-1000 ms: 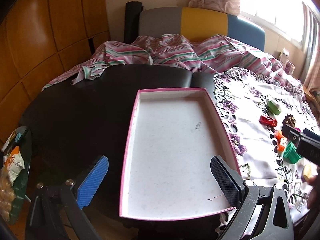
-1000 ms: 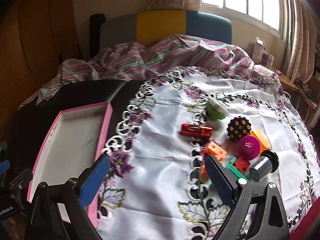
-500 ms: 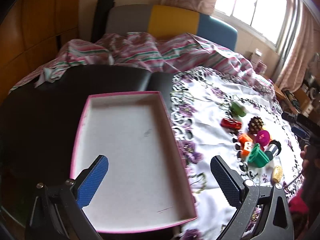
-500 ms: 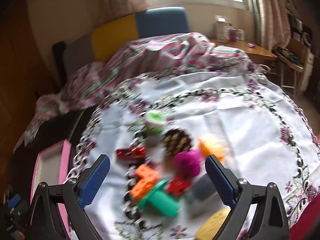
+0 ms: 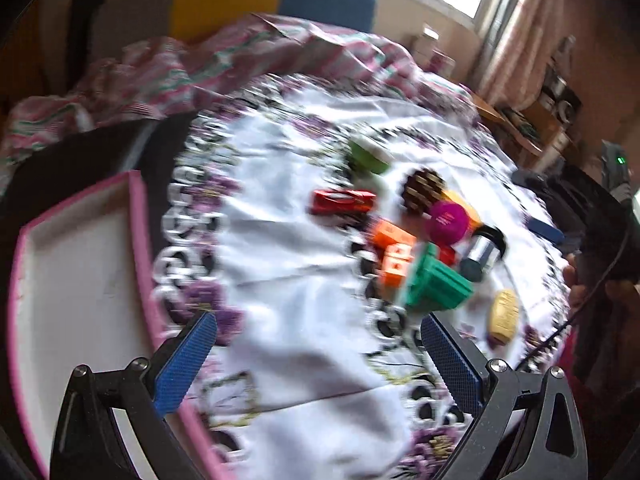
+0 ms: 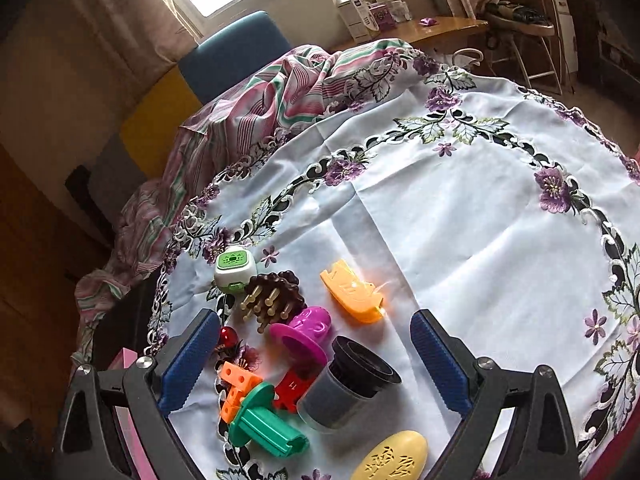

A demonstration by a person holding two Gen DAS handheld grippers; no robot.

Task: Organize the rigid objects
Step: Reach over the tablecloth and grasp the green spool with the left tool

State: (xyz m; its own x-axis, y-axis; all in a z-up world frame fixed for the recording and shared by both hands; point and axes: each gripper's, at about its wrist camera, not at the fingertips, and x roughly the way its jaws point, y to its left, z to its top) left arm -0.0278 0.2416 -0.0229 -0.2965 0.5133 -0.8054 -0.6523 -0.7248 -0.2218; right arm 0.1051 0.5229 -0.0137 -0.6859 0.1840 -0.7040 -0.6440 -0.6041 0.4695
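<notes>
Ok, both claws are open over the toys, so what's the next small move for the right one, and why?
Probably lower the right claw onto the grey cylinder and close. It is open and empty, the cylinder already lies between its fingers, and the pink tray holds nothing in view.

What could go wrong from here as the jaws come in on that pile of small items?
The pieces are packed tightly: the grey cylinder lies on its side against the red piece and green flanged part, so closing the right gripper could nudge neighbours or set it rolling. The tablecloth might also bunch up.
</notes>
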